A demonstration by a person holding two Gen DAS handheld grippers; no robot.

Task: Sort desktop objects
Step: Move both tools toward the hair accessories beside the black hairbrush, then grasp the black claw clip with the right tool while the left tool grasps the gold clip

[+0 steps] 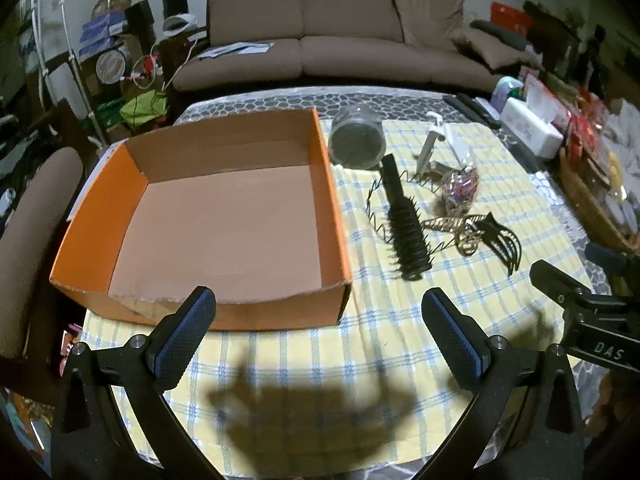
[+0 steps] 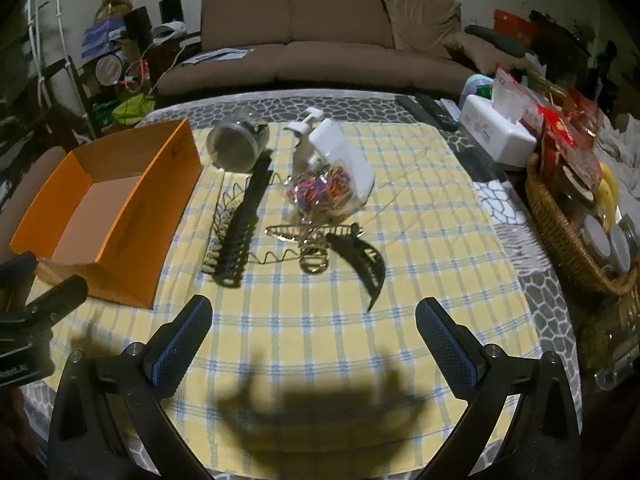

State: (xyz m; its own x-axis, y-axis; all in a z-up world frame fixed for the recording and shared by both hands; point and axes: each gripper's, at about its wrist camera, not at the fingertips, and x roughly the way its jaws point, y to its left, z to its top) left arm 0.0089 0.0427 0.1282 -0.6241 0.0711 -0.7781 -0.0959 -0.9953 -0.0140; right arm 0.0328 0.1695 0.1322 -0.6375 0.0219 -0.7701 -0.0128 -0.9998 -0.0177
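An empty orange cardboard box (image 1: 100, 216) sits at the left of the yellow checked cloth (image 1: 320, 352); it also shows in the right wrist view (image 2: 160, 184). Right of it lie a black hairbrush (image 1: 404, 224) (image 2: 244, 228), a zigzag wire headband (image 2: 224, 208), a clear jar on its side (image 1: 356, 140) (image 2: 236, 144), a bag of coloured hair ties (image 1: 460, 192) (image 2: 324, 192), a white pump bottle (image 2: 340, 152), a gold hair clip (image 1: 456, 228) (image 2: 312, 248) and a black claw clip (image 1: 504, 240) (image 2: 360, 256). My left gripper (image 1: 320, 316) is open and empty before the box. My right gripper (image 2: 314, 320) is open and empty before the clips.
A tissue box (image 2: 496, 136), remote controls (image 2: 428, 112) and a wicker basket (image 2: 560, 232) of snacks stand along the table's right side. A brown sofa (image 2: 320, 40) is behind the table. An armchair (image 1: 36, 216) stands left of the box.
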